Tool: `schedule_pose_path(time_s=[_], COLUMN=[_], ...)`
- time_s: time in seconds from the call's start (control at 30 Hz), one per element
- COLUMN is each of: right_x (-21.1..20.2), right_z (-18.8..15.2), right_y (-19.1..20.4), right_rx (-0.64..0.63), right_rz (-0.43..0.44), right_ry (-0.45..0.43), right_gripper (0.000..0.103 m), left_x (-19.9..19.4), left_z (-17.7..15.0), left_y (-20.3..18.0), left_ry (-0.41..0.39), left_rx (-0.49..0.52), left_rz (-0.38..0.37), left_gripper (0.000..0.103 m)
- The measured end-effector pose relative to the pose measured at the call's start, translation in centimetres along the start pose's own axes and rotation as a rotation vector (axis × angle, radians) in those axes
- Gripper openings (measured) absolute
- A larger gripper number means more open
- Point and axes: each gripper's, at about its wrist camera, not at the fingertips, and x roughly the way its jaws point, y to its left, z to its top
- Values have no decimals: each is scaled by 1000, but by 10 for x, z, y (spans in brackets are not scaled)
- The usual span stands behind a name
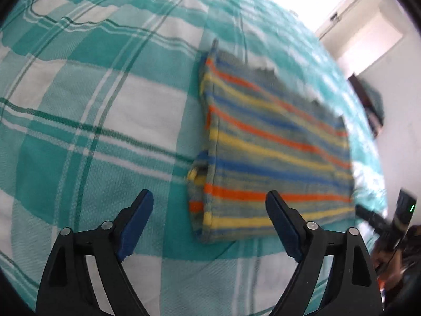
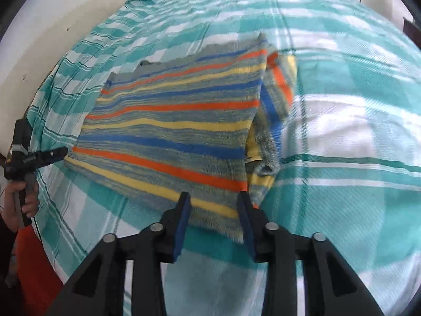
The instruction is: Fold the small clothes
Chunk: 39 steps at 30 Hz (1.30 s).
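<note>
Left wrist view. The left gripper (image 1: 209,226) hangs with its jaws spread wide and nothing between them. The striped garment (image 1: 276,144) lies flat on the bed (image 1: 79,105), ahead and to the right of this gripper; its near left corner falls in the gap between the blue pads but lies on the bed below them, untouched. The garment's stripes run across the view from left to lower right. The left edge shows a doubled layer, so one fold appears already made. The right gripper (image 1: 379,218) shows at the garment's near right corner, blurred.

Right wrist view. The right gripper (image 2: 213,210) stands part open over the garment's (image 2: 171,121) near edge, close to its right corner; cloth shows in the gap, but the pads do not appear to press on it. A folded-under part bulges out at the right side, its stripes running crosswise. The left gripper (image 2: 39,155), held in a hand (image 2: 23,197), sits at the far left corner of the same near edge. By judgement, each gripper is placed at one near corner, the right the closer to the cloth.
</note>
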Motion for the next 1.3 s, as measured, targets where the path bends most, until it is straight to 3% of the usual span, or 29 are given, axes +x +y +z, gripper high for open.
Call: schedule_pose_path(time_s=[0.1, 0.17, 0.27, 0.3, 0.37, 0.4, 0.43, 0.53, 0.6, 0.67, 0.77, 0.9, 0.97, 1.0, 1.07, 1.17, 1.3], right_x=[-11, -15, -14, -8, 10, 25, 41, 101, 140, 177, 214, 255, 268, 271, 260, 217, 151], right_z=[9, 27, 64, 79, 109, 125, 138, 182, 207, 224, 229, 219, 213, 210, 211, 227, 241], right_y=[16, 37, 89, 111, 153, 172, 189, 232, 247, 263, 283, 317, 324, 325, 322, 294, 232], right_rx=[6, -4, -52, -69, -92, -107, -126, -150, -129, -116, -155, -277, -339, -358, -368, -290, -208], right_rz=[53, 94, 170, 184, 212, 226, 214, 132, 74, 22, -25, -167, -264, -299, -297, -191, -77], right_ry=[-3, 18, 74, 96, 104, 111, 121, 160, 198, 272, 375, 465, 481, 483, 442, 363, 286], right_gripper=[45, 45, 51, 61, 64, 64, 64, 63, 56, 56, 56, 56, 47, 27, 8, 8, 8], left_x=[18, 30, 23, 22, 24, 26, 28, 19, 13, 9, 8, 8, 8, 7, 4, -7, -23], left_z=[12, 7, -5, -9, -16, -21, -25, -36, -41, -44, -41, -42, -43, -44, -45, -45, -45], left_y=[10, 12, 8, 7, 3, 1, -1, -5, -13, -26, -33, -32, -33, -32, -32, -41, -82], left_ry=[32, 54, 0, -5, -17, -25, -40, -129, -176, -211, -220, -219, -220, -221, -225, -246, -272], left_rx=[-66, -92, -88, -96, -95, -86, -79, -62, -8, 52, 75, 61, 63, 66, 70, 83, 141], left_rz=[-8, 13, 18, -8, -45, -48, -46, -49, -46, -54, -77, -106, -105, -100, -94, -109, -168], left_gripper=[91, 85, 77, 67, 43, 22, 8, 5, 5, 5, 5, 5, 5, 5, 5, 4, 4])
